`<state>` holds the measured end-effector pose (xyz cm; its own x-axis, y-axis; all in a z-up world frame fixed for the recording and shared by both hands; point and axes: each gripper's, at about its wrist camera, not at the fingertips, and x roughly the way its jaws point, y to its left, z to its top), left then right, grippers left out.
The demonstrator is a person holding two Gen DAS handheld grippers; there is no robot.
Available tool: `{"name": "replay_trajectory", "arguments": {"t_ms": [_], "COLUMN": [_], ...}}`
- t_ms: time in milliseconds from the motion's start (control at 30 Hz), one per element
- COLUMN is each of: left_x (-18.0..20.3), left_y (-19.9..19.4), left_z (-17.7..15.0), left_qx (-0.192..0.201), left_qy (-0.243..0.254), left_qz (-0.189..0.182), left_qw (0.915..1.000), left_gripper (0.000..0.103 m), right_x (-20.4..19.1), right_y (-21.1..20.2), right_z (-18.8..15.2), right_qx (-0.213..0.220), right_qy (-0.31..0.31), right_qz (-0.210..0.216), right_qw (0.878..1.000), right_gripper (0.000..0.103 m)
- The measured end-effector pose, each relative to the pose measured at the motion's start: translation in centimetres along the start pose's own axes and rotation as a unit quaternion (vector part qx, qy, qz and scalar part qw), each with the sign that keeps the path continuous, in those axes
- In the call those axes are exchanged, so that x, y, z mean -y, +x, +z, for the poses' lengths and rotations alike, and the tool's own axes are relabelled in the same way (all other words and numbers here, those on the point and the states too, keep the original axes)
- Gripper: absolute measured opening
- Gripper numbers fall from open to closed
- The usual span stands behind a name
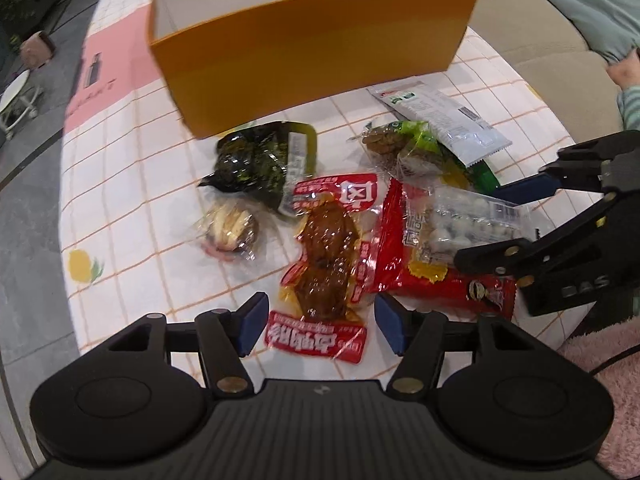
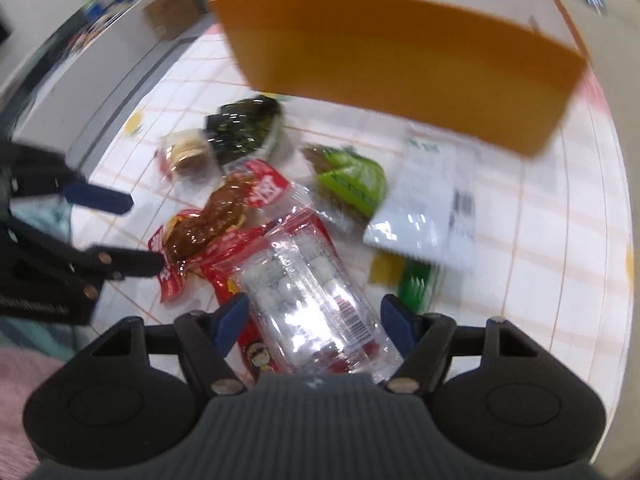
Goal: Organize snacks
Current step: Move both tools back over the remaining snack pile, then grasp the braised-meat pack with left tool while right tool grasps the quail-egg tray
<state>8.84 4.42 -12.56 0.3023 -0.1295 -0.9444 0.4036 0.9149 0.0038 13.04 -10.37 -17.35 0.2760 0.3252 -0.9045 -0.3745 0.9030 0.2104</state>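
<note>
An open orange box [image 1: 304, 44] stands at the far side of the checked tablecloth [image 1: 132, 216]; it also shows in the right wrist view [image 2: 404, 60]. Snack packets lie in front of it. My left gripper [image 1: 320, 322] is open, its blue pads either side of a red packet of brown meat [image 1: 326, 256]. My right gripper [image 2: 314, 316] is open around a clear packet of white candies [image 2: 308, 292] lying on a red packet [image 2: 224, 272]. That candy packet also shows in the left wrist view [image 1: 468, 220].
Other packets: dark green seaweed [image 1: 256, 160], a small clear-wrapped cake [image 1: 230, 230], a green packet [image 2: 352, 180], a white packet [image 2: 432, 200]. A beige sofa [image 1: 540, 28] lies beyond the table. A pink rug [image 1: 608, 360] is at the right.
</note>
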Motion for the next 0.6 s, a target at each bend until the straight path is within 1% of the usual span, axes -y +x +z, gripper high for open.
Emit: {"name": "replay_trajectory", "arguments": {"t_ms": [33,100,233,300,400,467,600], "left_x": [0.0,-0.1,-0.4,-0.4,-0.5,-0.7,-1.1], "left_y": [0.4,1.3,3.0,3.5,3.8,4.1,4.6], "left_z": [0.2,0.7,1.4,1.5,1.7,1.7,1.9], "left_qx": [-0.002,-0.005,-0.017,-0.018,-0.014,-0.015,-0.025], "left_qy": [0.005,0.011,0.009,0.010,0.012,0.011,0.008], "left_qz": [0.002,0.002,-0.016,-0.015,-0.020,-0.024,-0.038], "left_qw": [1.0000,0.9999,0.9997,0.9997,0.9996,0.9995,0.9989], "left_gripper": [0.071,0.071,0.071,0.076,0.077,0.079,0.086], "right_x": [0.1,-0.1,-1.4,-2.1,-2.7,-3.0,-3.3], "right_y": [-0.1,-0.3,-0.6,-0.7,-0.6,-0.4,-0.1], "right_z": [-0.1,-0.2,-0.5,-0.6,-0.9,-1.0,-1.4], "right_qx": [0.002,0.006,0.022,0.030,0.039,0.036,0.032], "right_qy": [0.004,-0.009,-0.071,-0.105,-0.148,-0.166,-0.189], "right_qz": [0.003,0.001,-0.008,-0.007,-0.015,-0.014,-0.014], "right_qw": [1.000,1.000,0.997,0.994,0.988,0.985,0.981], "right_gripper": [0.070,0.071,0.072,0.076,0.076,0.076,0.078]}}
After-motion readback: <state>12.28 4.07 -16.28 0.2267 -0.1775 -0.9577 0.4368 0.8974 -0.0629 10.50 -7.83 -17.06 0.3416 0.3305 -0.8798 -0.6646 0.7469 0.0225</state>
